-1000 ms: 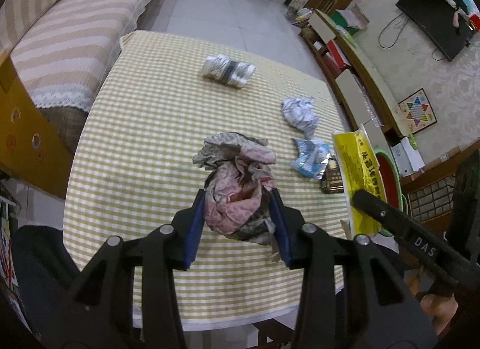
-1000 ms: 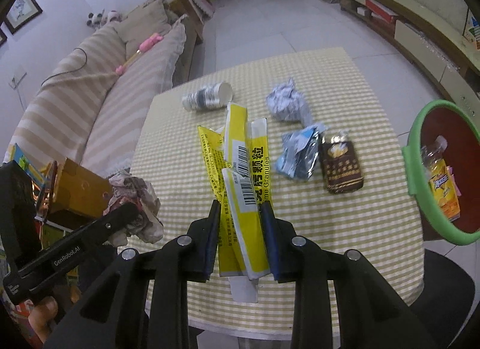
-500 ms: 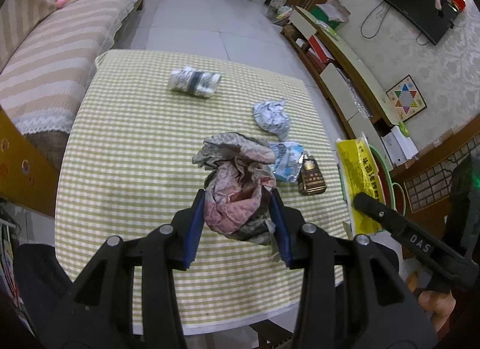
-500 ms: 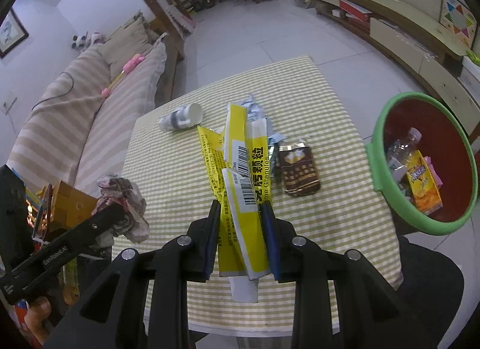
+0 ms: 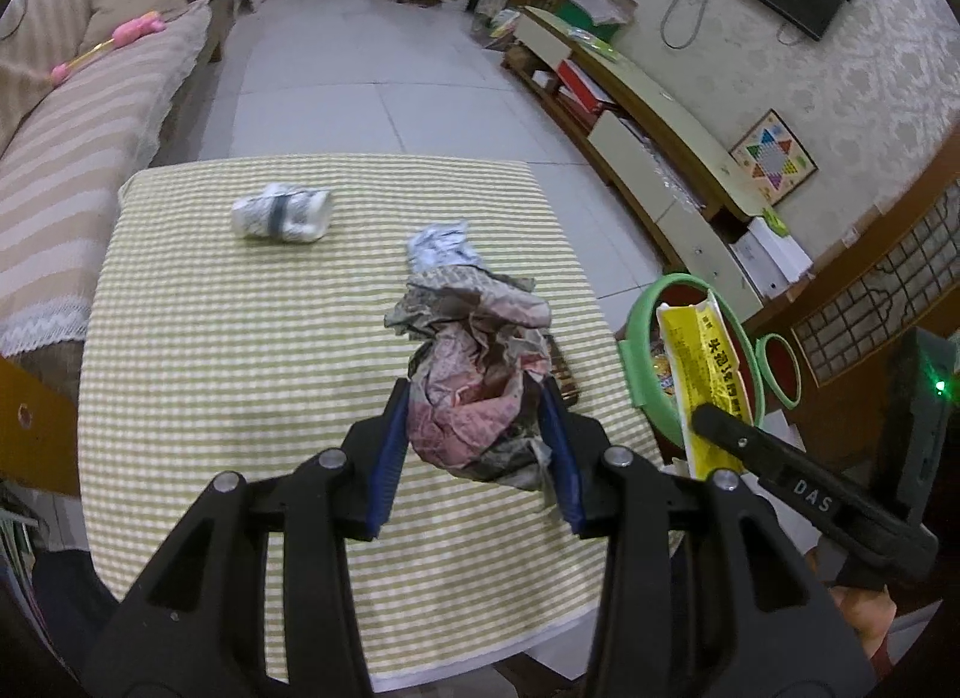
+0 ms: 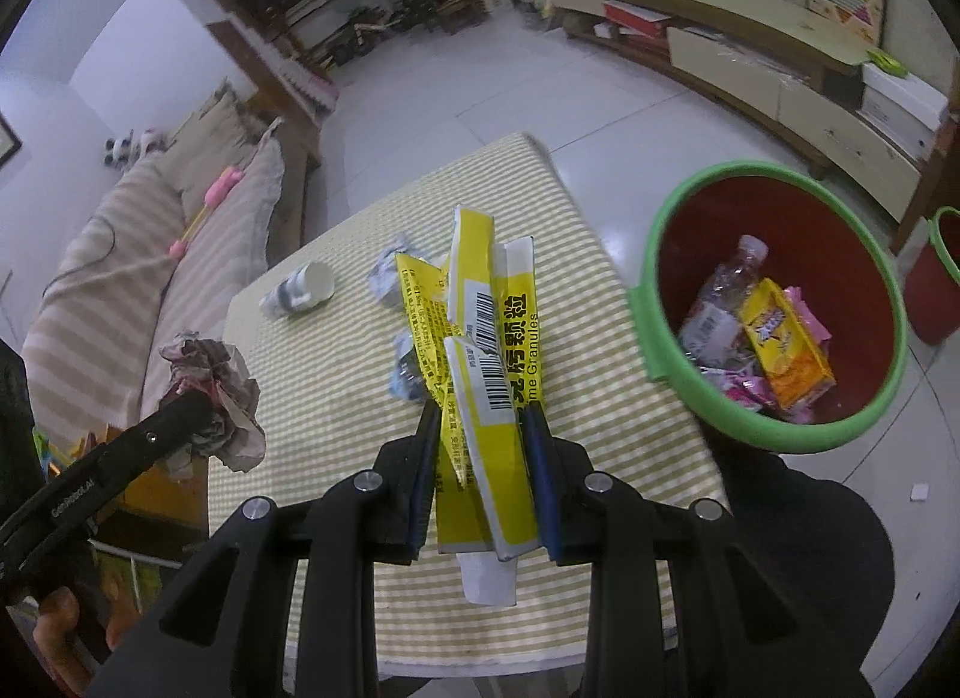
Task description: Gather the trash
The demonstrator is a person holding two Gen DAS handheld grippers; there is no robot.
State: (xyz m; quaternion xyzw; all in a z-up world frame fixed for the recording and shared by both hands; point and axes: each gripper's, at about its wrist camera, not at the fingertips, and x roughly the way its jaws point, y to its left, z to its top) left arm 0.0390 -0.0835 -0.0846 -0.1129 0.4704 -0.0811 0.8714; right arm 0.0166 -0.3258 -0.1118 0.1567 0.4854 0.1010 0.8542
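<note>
My left gripper [image 5: 477,401] is shut on a crumpled wad of pinkish-grey paper [image 5: 474,374], held above the checked table [image 5: 240,350]. My right gripper [image 6: 483,419] is shut on a flattened yellow box [image 6: 486,338] with a barcode; in the left wrist view that yellow box [image 5: 705,365] hangs in front of the bin. The red bin with a green rim [image 6: 654,302] stands on the floor right of the table and holds a bottle and wrappers. The paper wad [image 6: 216,392] also shows at the left of the right wrist view.
On the table lie a tipped paper cup [image 5: 282,215], a white crumpled paper [image 5: 441,245], a bluish wrapper [image 6: 405,374] and a dark packet [image 5: 564,377] mostly hidden behind the wad. A second small green-rimmed bin [image 5: 780,368] stands further right. A striped sofa [image 5: 72,146] runs along the left.
Both grippers have swung rightward with their loads. The bin has come much closer and fuller into both views, and the table's trash has slid left in the pictures.
</note>
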